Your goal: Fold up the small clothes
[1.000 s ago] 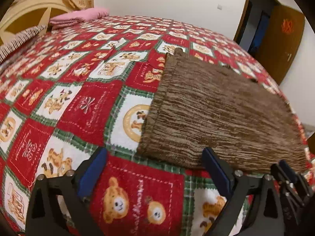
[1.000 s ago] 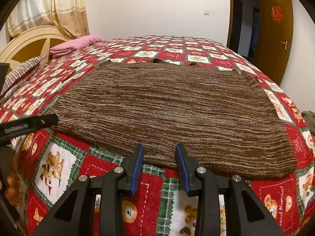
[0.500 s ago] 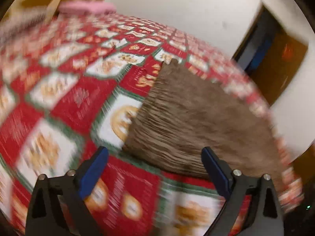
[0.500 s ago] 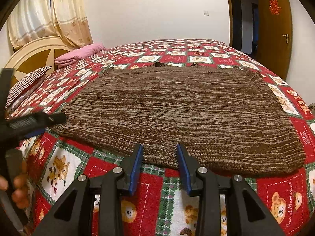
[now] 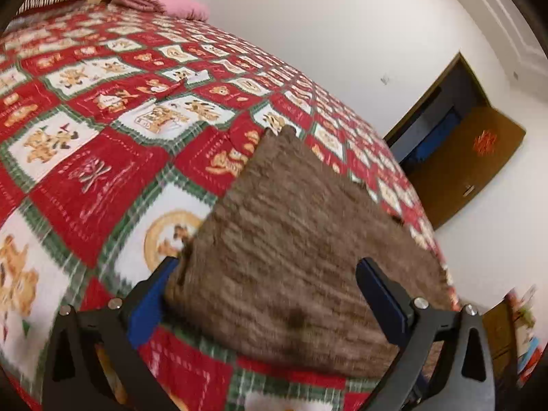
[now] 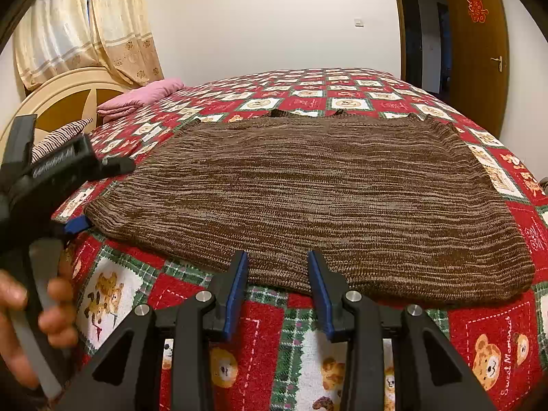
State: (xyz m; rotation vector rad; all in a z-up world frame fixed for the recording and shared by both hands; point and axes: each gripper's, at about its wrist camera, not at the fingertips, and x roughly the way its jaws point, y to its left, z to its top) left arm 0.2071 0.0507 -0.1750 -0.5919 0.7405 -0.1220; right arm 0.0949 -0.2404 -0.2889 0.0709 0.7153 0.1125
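Observation:
A brown knitted garment (image 6: 325, 198) lies flat on the bed. In the left wrist view its near left corner (image 5: 281, 267) sits between the fingers of my left gripper (image 5: 267, 284), whose jaws are opening wide and do not press the cloth. The right wrist view shows that left gripper (image 6: 104, 194) tilted, with one blue pad (image 6: 77, 222) low at the corner and the other finger above it. My right gripper (image 6: 276, 267) rests at the near hem, partly open, with the hem's edge lying flat between its tips, unpinched.
The bed carries a red, white and green bear-print quilt (image 6: 486, 352). A folded pink cloth (image 6: 144, 97) and a striped pillow (image 6: 58, 138) lie by the headboard at the far left. A brown door (image 6: 476, 51) stands open at the right. A hand (image 6: 20, 325) holds the left gripper's handle.
The left gripper has rolled and slid right, so the garment's corner now lies between its fingers. The right gripper has kept still at the hem.

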